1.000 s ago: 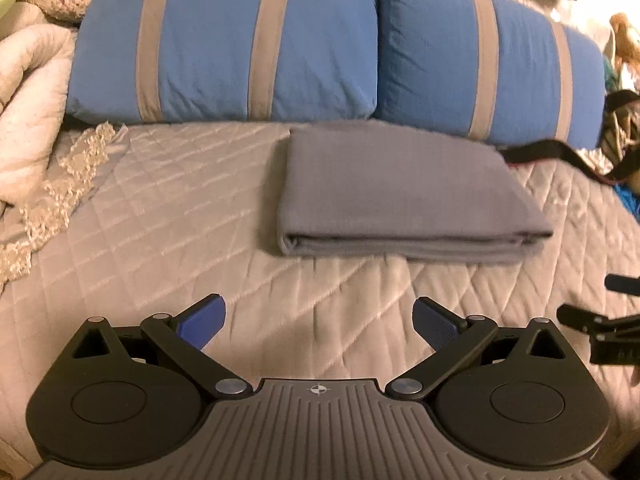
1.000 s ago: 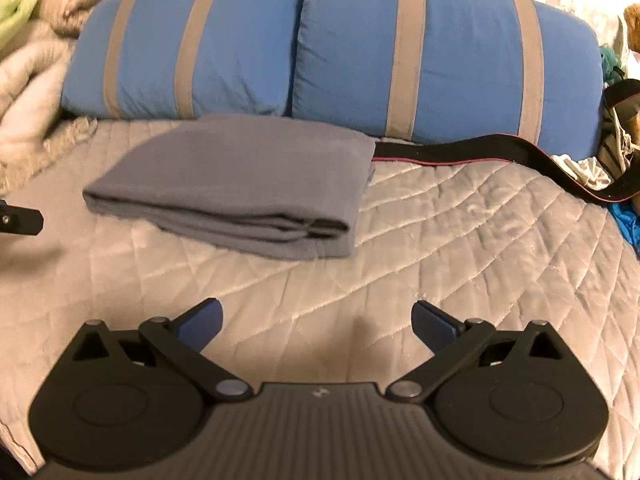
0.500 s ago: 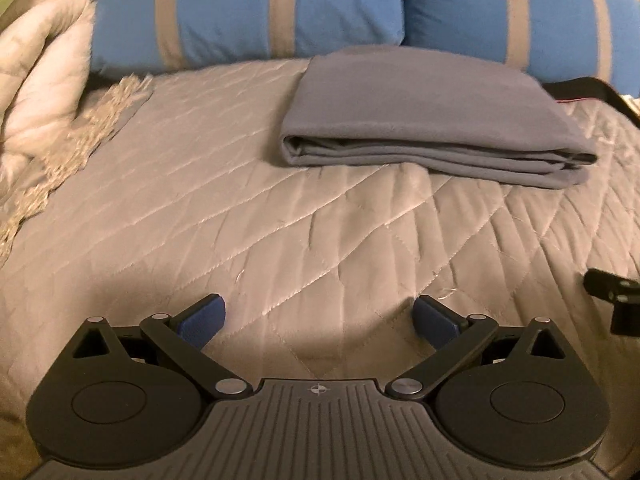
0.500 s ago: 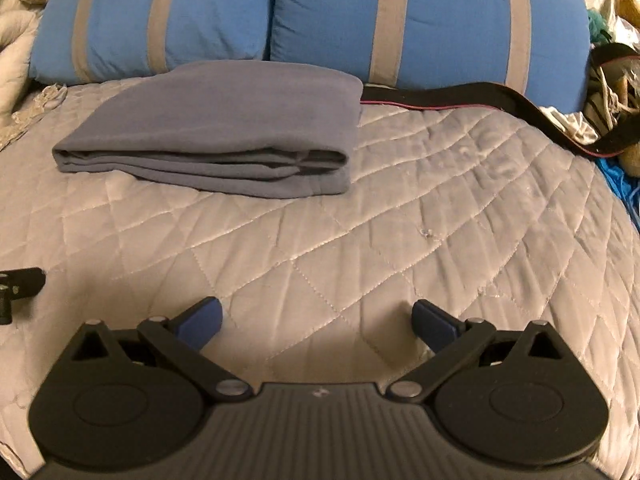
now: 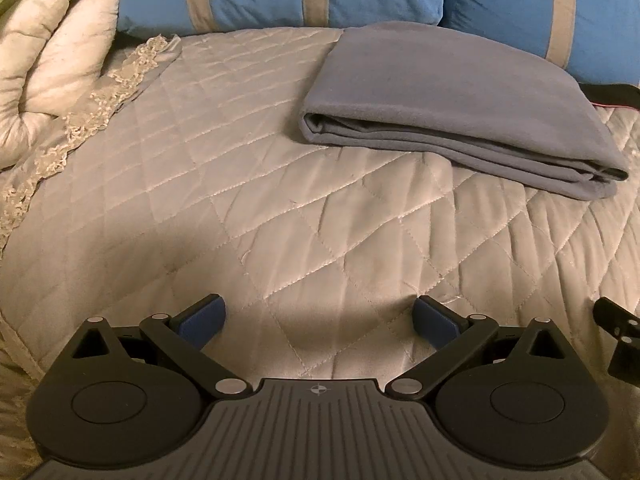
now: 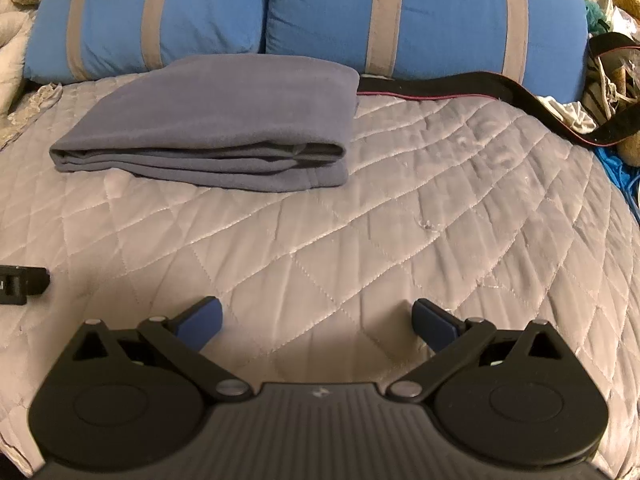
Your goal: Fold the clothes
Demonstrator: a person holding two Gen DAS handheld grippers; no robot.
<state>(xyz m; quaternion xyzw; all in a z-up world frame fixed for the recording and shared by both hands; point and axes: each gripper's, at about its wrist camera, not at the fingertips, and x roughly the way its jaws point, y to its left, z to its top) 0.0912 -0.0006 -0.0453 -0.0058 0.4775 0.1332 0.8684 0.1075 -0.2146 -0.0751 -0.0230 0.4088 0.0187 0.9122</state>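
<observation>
A grey folded garment (image 5: 452, 100) lies flat in several layers on the quilted bed, just in front of the blue pillows; the right wrist view has the same folded garment (image 6: 224, 120) at upper left. My left gripper (image 5: 318, 316) hovers low over bare quilt, well short of the garment, open and empty. My right gripper (image 6: 318, 316) is likewise open with nothing between its blue pads (image 6: 202, 318), back from the garment's right end. Each gripper's edge shows at the side of the other's view.
Two blue pillows (image 6: 280, 8) with tan stripes line the back of the beige quilt (image 6: 440, 200). A black strap (image 6: 480, 88) trails right of the garment. A bunched cream comforter (image 5: 44, 68) sits at left, and assorted clutter (image 6: 612, 60) at right.
Both grippers have dropped lower and drawn back toward the near side of the bed, so the folded garment sits farther off. Their jaws stayed open and empty.
</observation>
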